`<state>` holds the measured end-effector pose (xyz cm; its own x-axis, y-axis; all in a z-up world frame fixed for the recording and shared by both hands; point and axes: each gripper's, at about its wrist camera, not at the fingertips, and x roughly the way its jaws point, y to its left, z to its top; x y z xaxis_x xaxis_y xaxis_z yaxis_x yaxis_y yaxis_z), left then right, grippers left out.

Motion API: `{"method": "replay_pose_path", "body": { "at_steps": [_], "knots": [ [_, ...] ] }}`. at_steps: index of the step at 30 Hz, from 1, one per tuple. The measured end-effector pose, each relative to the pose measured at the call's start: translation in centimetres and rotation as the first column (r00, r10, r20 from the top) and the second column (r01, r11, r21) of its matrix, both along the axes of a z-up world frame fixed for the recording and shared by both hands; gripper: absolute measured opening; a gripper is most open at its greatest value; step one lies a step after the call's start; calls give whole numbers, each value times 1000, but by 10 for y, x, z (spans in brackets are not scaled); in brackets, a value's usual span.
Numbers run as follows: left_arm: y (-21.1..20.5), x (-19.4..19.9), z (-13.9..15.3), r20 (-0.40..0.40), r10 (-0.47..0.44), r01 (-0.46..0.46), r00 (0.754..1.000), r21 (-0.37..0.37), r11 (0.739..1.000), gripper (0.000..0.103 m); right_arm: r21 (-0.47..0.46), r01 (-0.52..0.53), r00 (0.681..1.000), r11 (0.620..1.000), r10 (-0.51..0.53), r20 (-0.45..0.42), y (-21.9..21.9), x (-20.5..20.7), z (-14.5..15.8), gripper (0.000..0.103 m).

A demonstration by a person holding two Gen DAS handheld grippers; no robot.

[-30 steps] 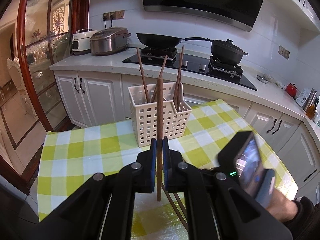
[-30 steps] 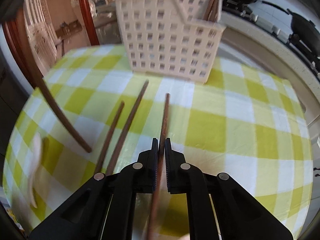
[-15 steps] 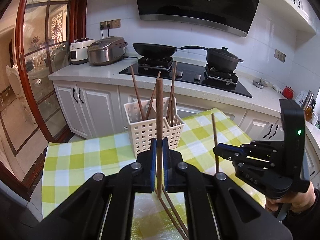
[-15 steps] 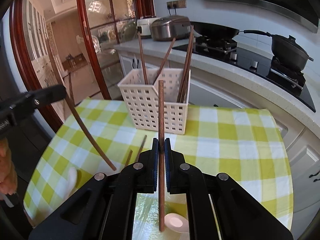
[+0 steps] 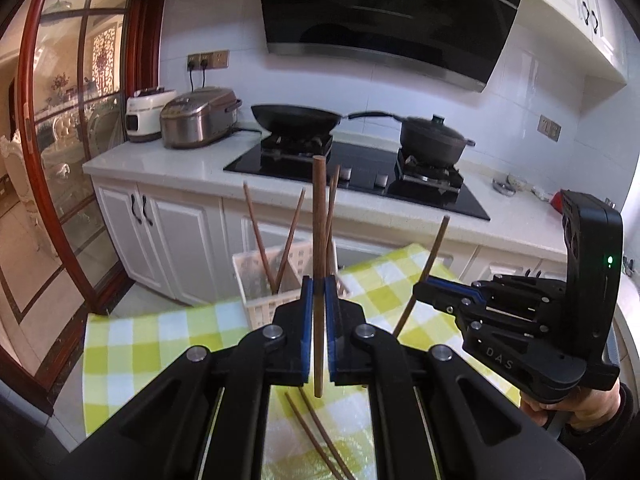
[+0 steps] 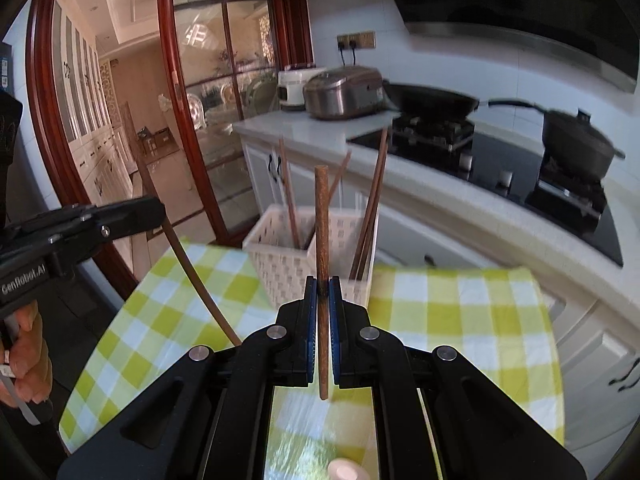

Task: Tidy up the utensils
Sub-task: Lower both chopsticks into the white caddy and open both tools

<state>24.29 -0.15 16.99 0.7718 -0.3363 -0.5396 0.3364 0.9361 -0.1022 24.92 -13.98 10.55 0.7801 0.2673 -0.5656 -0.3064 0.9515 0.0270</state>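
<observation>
Left gripper [image 5: 316, 300] is clamped on one upright chopstick [image 5: 319, 240], held in the air above the table. Right gripper [image 6: 322, 300] is likewise closed around its own chopstick [image 6: 321, 240]. The white basket [image 6: 280, 264] sits at 12 o'clock from both, on the checked cloth [image 6: 460, 312], already holding several sticks. Two loose chopsticks [image 5: 316, 432] lie on the cloth at 6 o'clock below the left gripper.

Risks, as I judge them: both sticks heading for the same basket could knock together or hit the leaning sticks. A thin pinch may let a stick swivel or slip. A tip catching the rim could tip the light basket.
</observation>
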Motion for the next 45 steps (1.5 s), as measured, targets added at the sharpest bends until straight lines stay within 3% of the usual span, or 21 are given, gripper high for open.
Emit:
{"method": "replay_pose_path", "body": {
  "at_steps": [9,17,32,45],
  "knots": [
    [-7,40,51,50,22,-22,999,-1,1000,6,1,40,995,999,-40,90,-2,44,60,6],
    [3,90,62,49,110,-110,993,-1,994,6,21,38,994,999,-40,106,5,80,72,6],
    [11,136,-10,-50,175,-174,983,19,985,6,13,46,999,999,-46,-1,10,116,16,6],
    [14,165,-66,-227,176,-163,958,76,984,8,-34,41,988,999,-46,-145,16,141,-26,7]
  ]
}}
